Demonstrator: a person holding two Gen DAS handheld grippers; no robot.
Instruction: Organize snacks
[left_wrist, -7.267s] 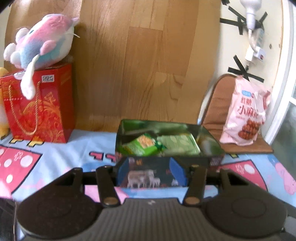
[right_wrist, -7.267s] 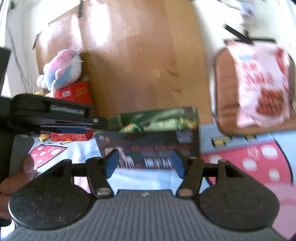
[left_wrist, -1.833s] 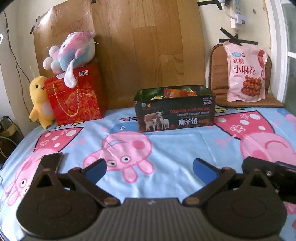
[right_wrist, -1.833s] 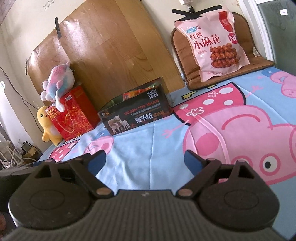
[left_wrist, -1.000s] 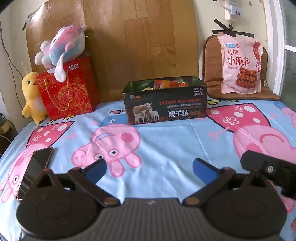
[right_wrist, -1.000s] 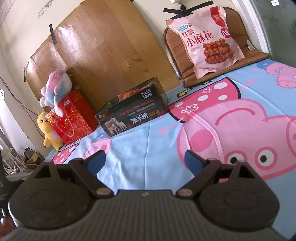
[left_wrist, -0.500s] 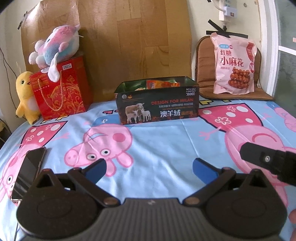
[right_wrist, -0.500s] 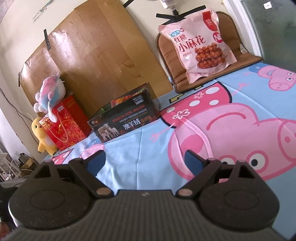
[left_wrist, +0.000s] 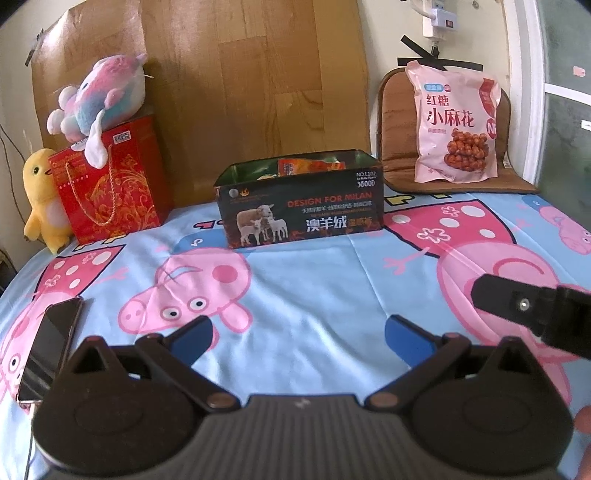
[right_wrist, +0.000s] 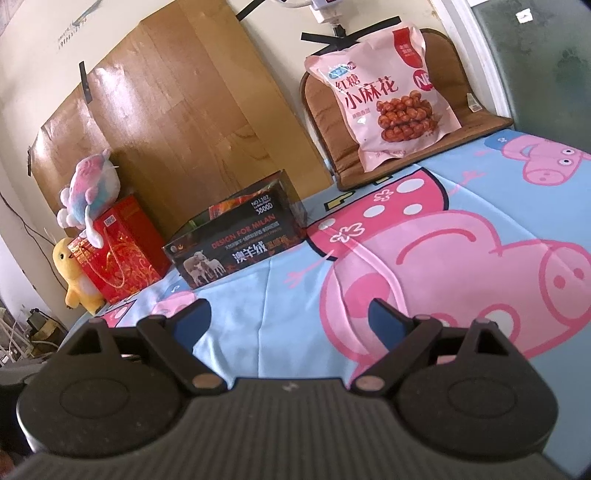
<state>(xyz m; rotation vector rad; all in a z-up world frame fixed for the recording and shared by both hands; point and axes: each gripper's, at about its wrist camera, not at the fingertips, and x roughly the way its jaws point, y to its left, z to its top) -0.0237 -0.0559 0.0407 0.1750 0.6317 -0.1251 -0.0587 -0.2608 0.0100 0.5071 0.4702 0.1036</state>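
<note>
Both tools, left tool (left_wrist: 298, 334) and right tool (right_wrist: 290, 315), stand released and empty, snack packets already sit in the dark box (left_wrist: 300, 213), and the pink snack bag (left_wrist: 456, 123) remains on the cushion, apparently unsorted.

Right tool (right_wrist: 290, 318) spread empty, dark tin (right_wrist: 236, 247) well beyond.

We have bare bed sheet (left_wrist: 314, 288) ahead up to the dark box (left_wrist: 301, 212). A phone (left_wrist: 48, 345) lies at our left; the right gripper (left_wrist: 524, 306) crosses the right side. Red bag (left_wrist: 110, 184) flanks the box's left.
</note>
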